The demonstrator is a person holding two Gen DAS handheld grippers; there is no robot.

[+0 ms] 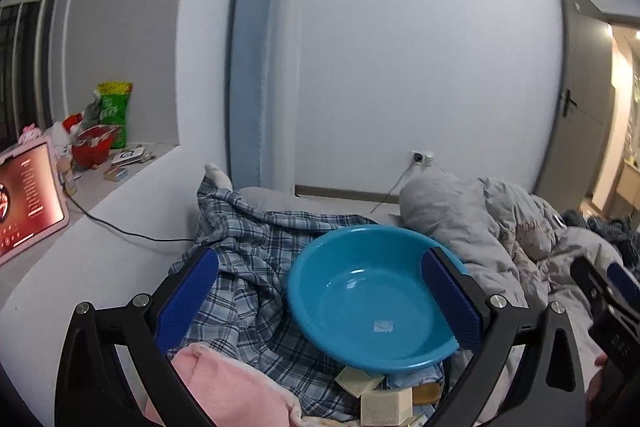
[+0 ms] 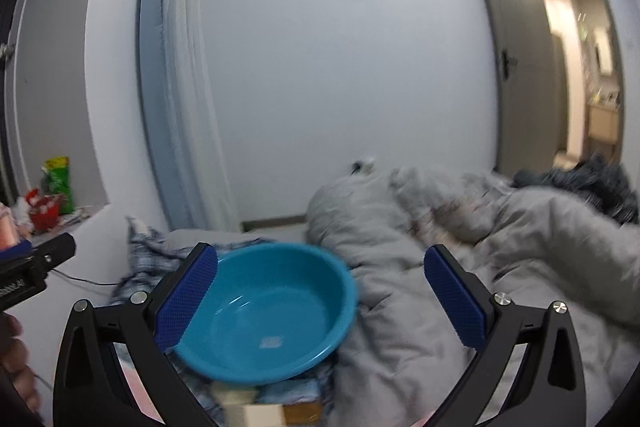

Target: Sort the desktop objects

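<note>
Hovering wide-spread and empty, left gripper (image 1: 320, 303) and right gripper (image 2: 320, 303) facing empty blue basin (image 1: 372, 301) just ahead; small boxes (image 1: 386, 405) lying below basin, sorting seemingly unstarted.

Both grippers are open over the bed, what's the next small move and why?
Probably lower the left gripper toward the small boxes just below the blue basin. Both grippers are open and empty, the basin is empty, and the boxes lie loose on the plaid cloth.
</note>
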